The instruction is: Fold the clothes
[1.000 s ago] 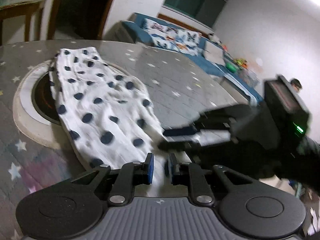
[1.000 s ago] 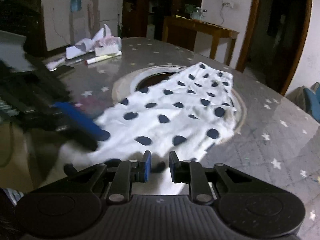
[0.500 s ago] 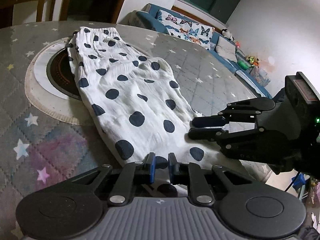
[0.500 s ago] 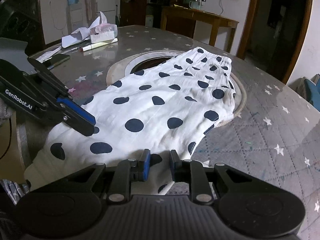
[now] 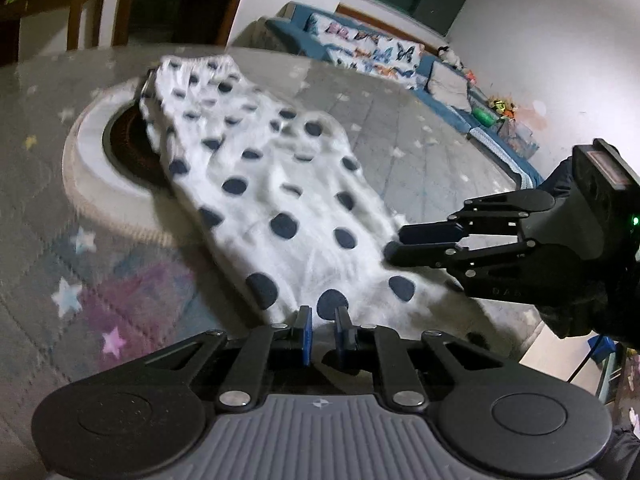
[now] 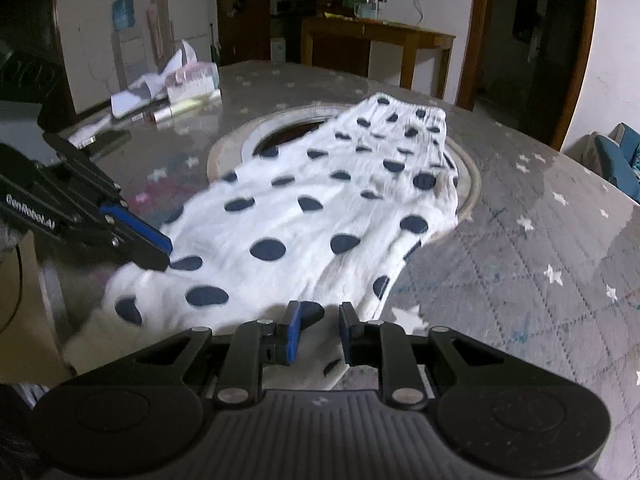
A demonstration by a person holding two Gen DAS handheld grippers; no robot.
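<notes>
A white garment with dark blue polka dots (image 5: 280,184) lies lengthwise on the round grey star-patterned table (image 5: 420,168), its gathered waistband at the far end over the round centre inset (image 5: 88,152). My left gripper (image 5: 323,328) is shut on the near hem at its left corner. My right gripper (image 6: 318,336) holds the near hem at the other corner, with cloth between its blue pads. In the left wrist view the right gripper (image 5: 394,246) comes in from the right; in the right wrist view the left gripper (image 6: 160,252) comes in from the left. The garment (image 6: 320,208) is blurred.
A tissue pack with loose papers and a marker (image 6: 192,84) lies at the table's far left. A wooden side table (image 6: 380,36) stands behind, a blue sofa (image 5: 380,52) beyond the table. The table's near edge (image 5: 520,340) runs just under the right gripper.
The bunched garment was drawn out long and flat toward me. Since half a second ago it has rippled and wrinkled at the far end, in motion. Both grippers keep their hold.
</notes>
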